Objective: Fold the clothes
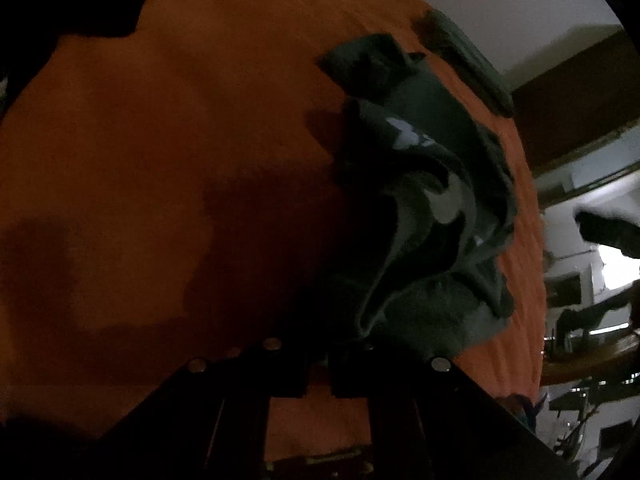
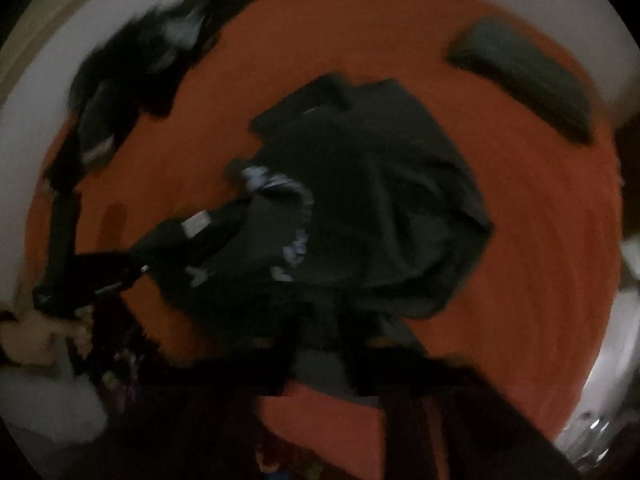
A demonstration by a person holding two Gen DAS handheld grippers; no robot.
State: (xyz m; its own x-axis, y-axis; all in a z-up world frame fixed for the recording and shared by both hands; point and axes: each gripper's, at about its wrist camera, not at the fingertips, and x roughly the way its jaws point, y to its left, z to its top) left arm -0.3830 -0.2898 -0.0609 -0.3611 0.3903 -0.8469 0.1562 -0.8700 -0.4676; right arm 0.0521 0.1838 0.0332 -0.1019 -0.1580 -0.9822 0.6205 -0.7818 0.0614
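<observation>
1. Ahead of the left gripper [image 1: 318, 364], just past its right finger, a dark green shirt [image 1: 424, 200] rises in a crumpled bunch off the orange bed [image 1: 180, 140]; pale print shows in its folds.
2. Whether this gripper pinches the shirt's near edge I cannot tell: its fingers [image 1: 284, 376] are dark, a narrow strip of orange shows between them, and the cloth's lower end meets the right finger's tip.
3. Beyond the shirt, toward the bed's far right edge, a folded green garment [image 1: 468, 60] lies flat.
4. Far ahead to the left, a black pile [image 1: 80, 4] sits at the bed's far edge.
5. Ahead of the right gripper [image 2: 320, 344], in a blurred view, the shirt [image 2: 360, 200] spreads wide over the bed [image 2: 540, 260], its near hem reaching down between this gripper's fingers.
6. Grey cloth fills the gap there, so the right gripper appears to be pinching the hem, though blur hides the contact.
7. To the left, the left gripper [image 2: 132, 268] sits at the shirt's other corner beside a white label.
8. Farther ahead, the folded garment [image 2: 524, 76] lies to the right and the black pile [image 2: 152, 60] to the left, both apart from the shirt.
</observation>
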